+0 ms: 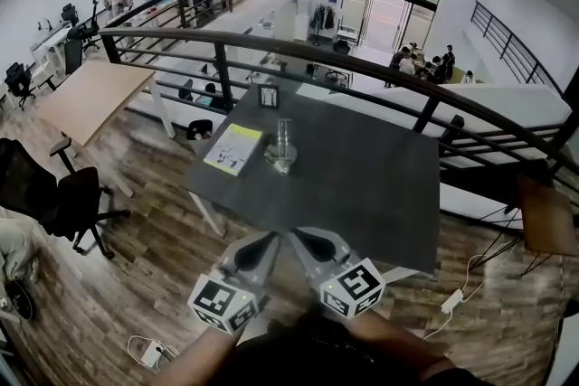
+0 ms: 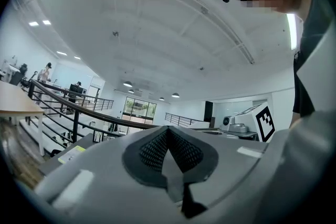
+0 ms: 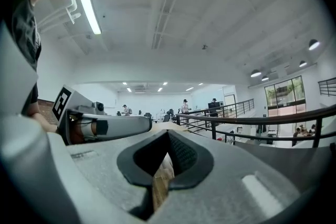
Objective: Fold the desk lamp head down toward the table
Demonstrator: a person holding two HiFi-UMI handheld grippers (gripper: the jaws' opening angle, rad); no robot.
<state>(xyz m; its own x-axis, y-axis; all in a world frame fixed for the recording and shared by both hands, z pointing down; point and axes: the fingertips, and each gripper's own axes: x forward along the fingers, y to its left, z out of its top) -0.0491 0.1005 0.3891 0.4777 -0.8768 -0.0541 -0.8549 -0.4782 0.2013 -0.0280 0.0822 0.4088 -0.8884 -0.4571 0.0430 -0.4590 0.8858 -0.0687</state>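
The desk lamp (image 1: 280,149) is small, with a round pale base and a short upright stem. It stands left of the middle of the dark grey table (image 1: 362,185), well beyond both grippers. My left gripper (image 1: 271,237) and right gripper (image 1: 295,236) hover side by side at the table's near edge, tips almost touching, each shut on nothing. The left gripper view shows the left gripper's (image 2: 168,129) jaws closed. The right gripper view shows the right gripper's (image 3: 168,135) jaws closed, with the left gripper's body (image 3: 105,126) beside them. I cannot make out the lamp in either gripper view.
A yellow-green booklet (image 1: 233,149) lies just left of the lamp and a small dark frame (image 1: 269,97) stands at the table's far edge. A black railing (image 1: 362,59) curves behind the table. A black office chair (image 1: 63,194) and a wooden table (image 1: 90,95) stand left.
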